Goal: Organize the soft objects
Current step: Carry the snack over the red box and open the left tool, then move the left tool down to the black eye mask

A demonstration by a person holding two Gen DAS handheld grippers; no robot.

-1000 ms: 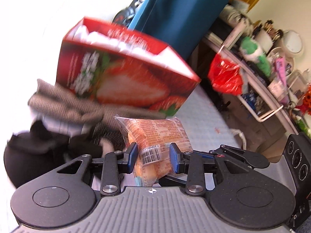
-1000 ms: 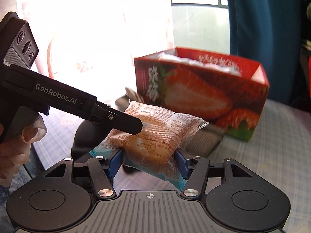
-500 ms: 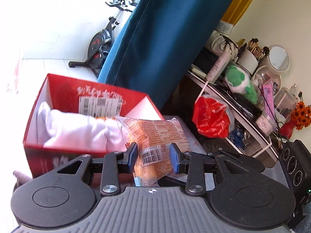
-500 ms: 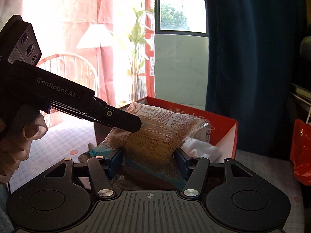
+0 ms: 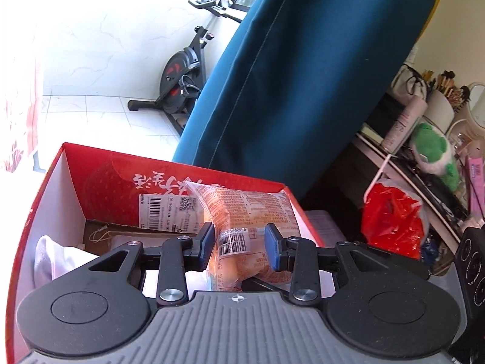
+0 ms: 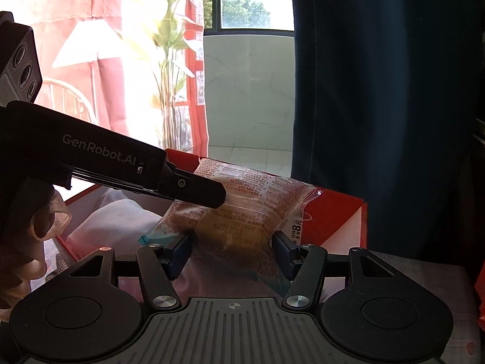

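Note:
An orange bread packet (image 5: 242, 209) in clear wrap hangs over the open red strawberry box (image 5: 45, 188). My left gripper (image 5: 239, 245) is shut on its barcode end. In the right wrist view the same packet (image 6: 251, 200) sits between the blue pads of my right gripper (image 6: 232, 248), which is shut on its other end. One finger (image 6: 206, 192) of the left gripper reaches in from the left, with a person's hand (image 6: 45, 221) behind it. A white cloth (image 5: 51, 261) lies inside the box, and the red box wall (image 6: 333, 212) shows behind the packet.
A dark blue curtain (image 5: 303, 75) hangs behind the box. A cluttered shelf at the right holds a green plush (image 5: 436, 148) and a red plastic bag (image 5: 391, 218). An exercise bike (image 5: 182, 82) stands on the tiled floor beyond. A potted plant (image 6: 169, 60) stands by the window.
Both grippers have carried the packet up and forward over the box. The box's inside now shows from above; the grey and black clothes in front of it have left view.

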